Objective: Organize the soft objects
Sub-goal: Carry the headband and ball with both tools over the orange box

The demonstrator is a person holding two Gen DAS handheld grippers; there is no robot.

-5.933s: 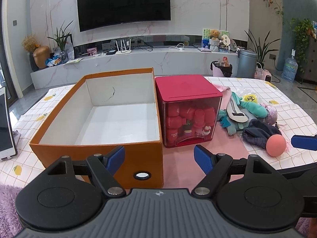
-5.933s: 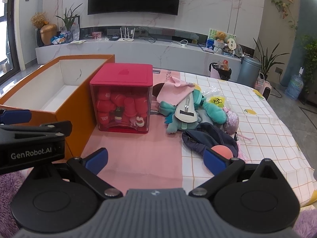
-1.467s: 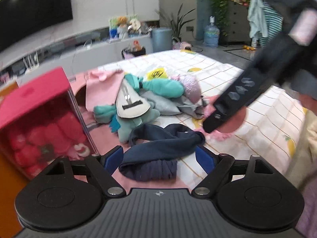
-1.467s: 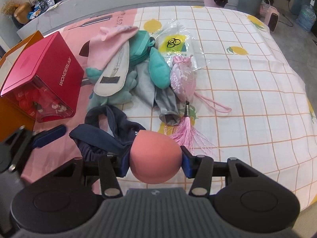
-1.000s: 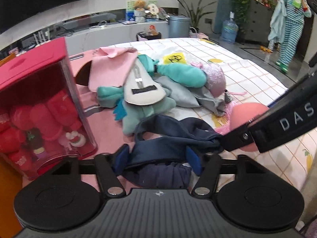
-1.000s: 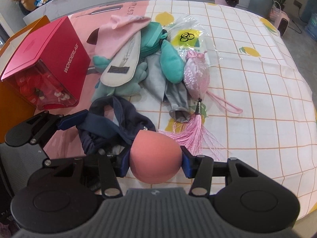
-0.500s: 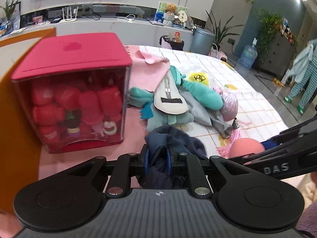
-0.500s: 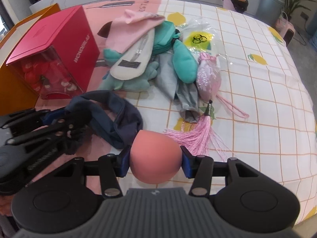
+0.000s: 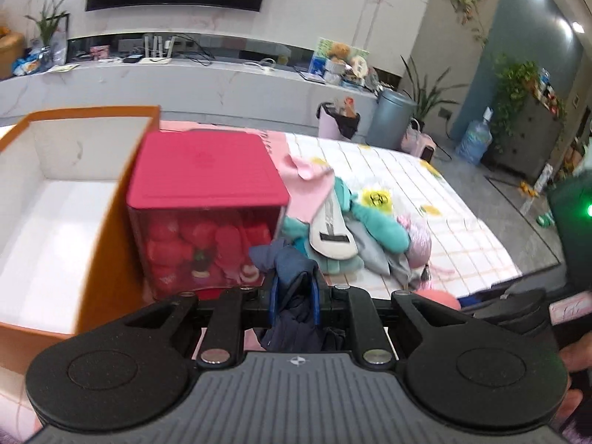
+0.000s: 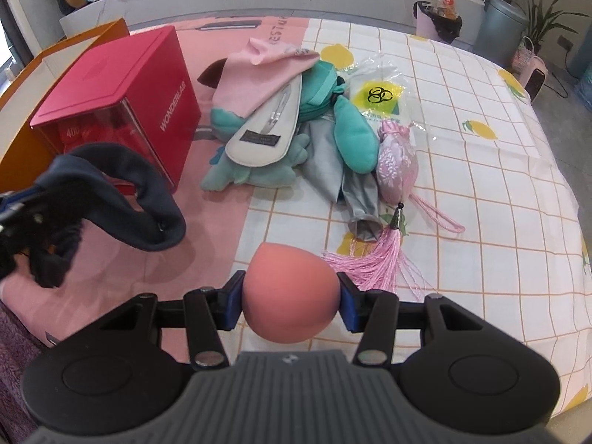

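Observation:
My left gripper point(image 9: 294, 296) is shut on a dark navy cloth point(image 9: 292, 266), which hangs lifted off the table; the same navy cloth point(image 10: 125, 199) droops at the left of the right wrist view. My right gripper point(image 10: 290, 301) is shut on a pink egg-shaped sponge point(image 10: 290, 296), low over the table's near edge. On the table lies a pile: a teal plush point(image 10: 351, 137), a pink sock point(image 10: 255, 77), a white insole point(image 10: 266, 125), grey cloth point(image 10: 333, 170) and a pink tasselled pouch point(image 10: 396, 159). The open orange box point(image 9: 55, 199) stands at the left.
A red lidded case point(image 9: 207, 207) with red items stands between the orange box and the pile. A clear bag point(image 10: 381, 96) with a yellow label lies behind the pile. The checked tablecloth point(image 10: 481, 192) stretches to the right. A bin point(image 9: 392, 118) stands beyond the table.
The left gripper closed on the navy cloth and lifted it off the table, swinging left toward the red case and orange box. The right gripper kept still with the sponge.

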